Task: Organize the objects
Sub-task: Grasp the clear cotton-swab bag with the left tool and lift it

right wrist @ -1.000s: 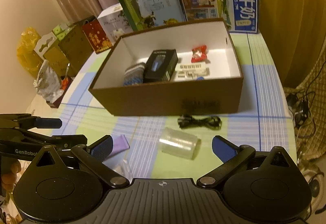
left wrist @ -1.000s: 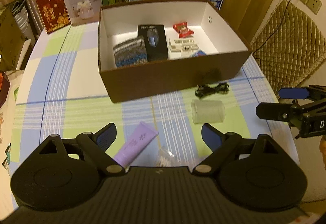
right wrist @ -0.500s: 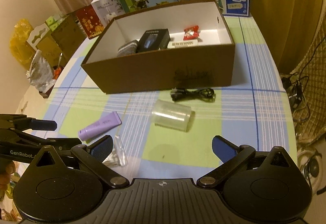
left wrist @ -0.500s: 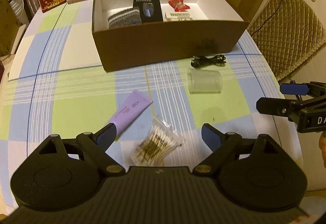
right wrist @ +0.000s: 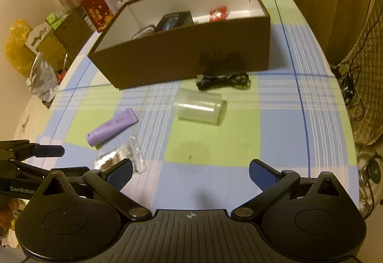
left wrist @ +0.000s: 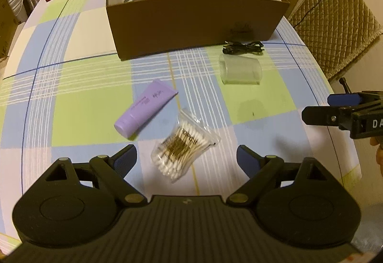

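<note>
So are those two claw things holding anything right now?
No. The left gripper and right gripper are both open and empty; the cotton swab bag lies loose on the table.

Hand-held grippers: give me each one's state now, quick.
Left hand-held gripper: open, holding nothing, above the cotton swab bag.
Right hand-held gripper: open, holding nothing.

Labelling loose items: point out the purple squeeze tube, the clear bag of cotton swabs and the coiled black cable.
purple squeeze tube (left wrist: 145, 108), left wrist view, mid-body.
clear bag of cotton swabs (left wrist: 183, 147), left wrist view, middle of swab bundle.
coiled black cable (right wrist: 222, 79), right wrist view, centre of coil.
</note>
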Action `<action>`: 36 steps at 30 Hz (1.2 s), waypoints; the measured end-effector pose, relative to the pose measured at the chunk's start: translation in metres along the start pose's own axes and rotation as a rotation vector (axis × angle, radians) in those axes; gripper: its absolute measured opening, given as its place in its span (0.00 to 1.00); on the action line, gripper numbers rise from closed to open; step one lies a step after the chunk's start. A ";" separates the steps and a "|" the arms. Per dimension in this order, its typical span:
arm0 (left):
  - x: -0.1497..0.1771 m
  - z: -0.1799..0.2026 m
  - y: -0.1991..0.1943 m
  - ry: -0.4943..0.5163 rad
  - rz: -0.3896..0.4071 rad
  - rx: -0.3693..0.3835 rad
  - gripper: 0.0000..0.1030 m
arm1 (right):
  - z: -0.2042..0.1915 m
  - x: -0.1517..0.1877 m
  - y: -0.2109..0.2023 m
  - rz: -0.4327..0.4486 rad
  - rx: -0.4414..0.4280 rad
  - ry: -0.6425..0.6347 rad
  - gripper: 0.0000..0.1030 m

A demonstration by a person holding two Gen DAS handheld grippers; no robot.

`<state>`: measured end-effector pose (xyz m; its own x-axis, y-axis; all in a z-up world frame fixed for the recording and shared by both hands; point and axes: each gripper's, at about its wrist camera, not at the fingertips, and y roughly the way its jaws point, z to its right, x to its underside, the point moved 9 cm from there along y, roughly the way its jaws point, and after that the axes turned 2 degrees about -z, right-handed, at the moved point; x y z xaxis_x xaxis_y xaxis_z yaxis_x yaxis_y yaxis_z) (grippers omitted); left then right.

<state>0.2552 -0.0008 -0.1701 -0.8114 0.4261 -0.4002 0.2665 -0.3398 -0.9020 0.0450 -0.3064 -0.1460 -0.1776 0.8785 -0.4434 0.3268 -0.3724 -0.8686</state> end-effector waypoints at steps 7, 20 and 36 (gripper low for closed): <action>0.005 0.002 0.007 0.026 0.007 0.003 0.85 | 0.005 0.009 0.008 -0.024 0.011 0.011 0.98; 0.006 0.012 0.043 0.169 0.013 0.004 0.83 | 0.021 0.017 0.016 -0.054 0.032 0.056 0.98; 0.004 0.005 0.080 0.240 -0.057 -0.020 0.64 | 0.040 0.019 0.016 -0.060 0.062 0.116 0.98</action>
<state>0.2708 -0.0304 -0.2435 -0.6794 0.6317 -0.3733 0.2362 -0.2934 -0.9264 0.0100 -0.3070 -0.1769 -0.0857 0.9269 -0.3654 0.2600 -0.3332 -0.9063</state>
